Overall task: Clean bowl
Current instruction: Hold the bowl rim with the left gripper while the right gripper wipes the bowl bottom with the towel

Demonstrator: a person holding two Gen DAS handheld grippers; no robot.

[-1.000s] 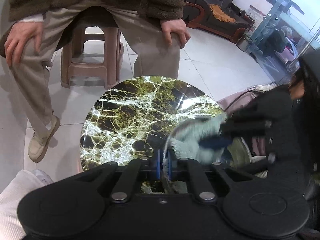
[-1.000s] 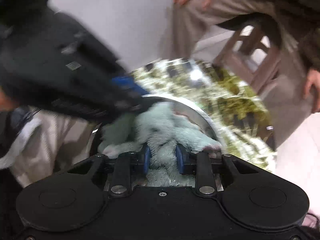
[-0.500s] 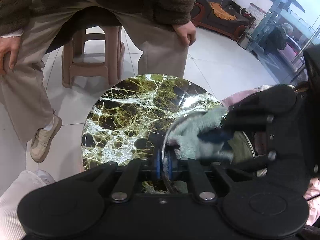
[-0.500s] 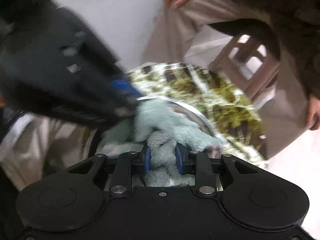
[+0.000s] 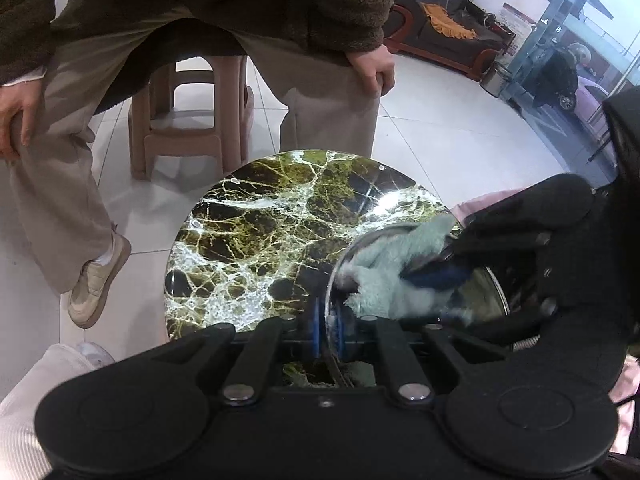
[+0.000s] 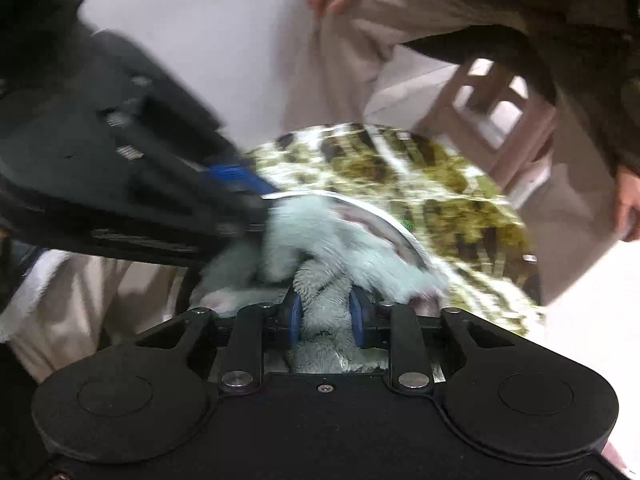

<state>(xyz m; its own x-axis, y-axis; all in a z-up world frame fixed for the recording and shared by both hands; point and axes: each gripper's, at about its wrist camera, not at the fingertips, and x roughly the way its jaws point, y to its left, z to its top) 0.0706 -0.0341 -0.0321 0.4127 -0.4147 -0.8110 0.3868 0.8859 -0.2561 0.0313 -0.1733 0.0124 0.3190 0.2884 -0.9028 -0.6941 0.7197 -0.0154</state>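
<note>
Left wrist view is showing the round green-and-black marble bench (image 5: 280,240) bearing the shiny metal bowl (image 5: 490,296) at its near right edge. The pale green fluffy cloth (image 5: 400,276) is lying inside the bowl. The left tool (image 5: 328,326) is pinching the bowl's rim, fingers almost together. The right tool (image 6: 326,320) is clamping a bunched fold of the cloth, pressing it into the bowl.

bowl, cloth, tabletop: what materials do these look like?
Bowl: probably polished steel, with a thin shiny rim and mirror-like inside wall.
Cloth: pale green fluffy fabric, maybe microfibre or plush, with visible pile.
Tabletop: glossy dark green veined marble or an imitation; glare spots.
</note>
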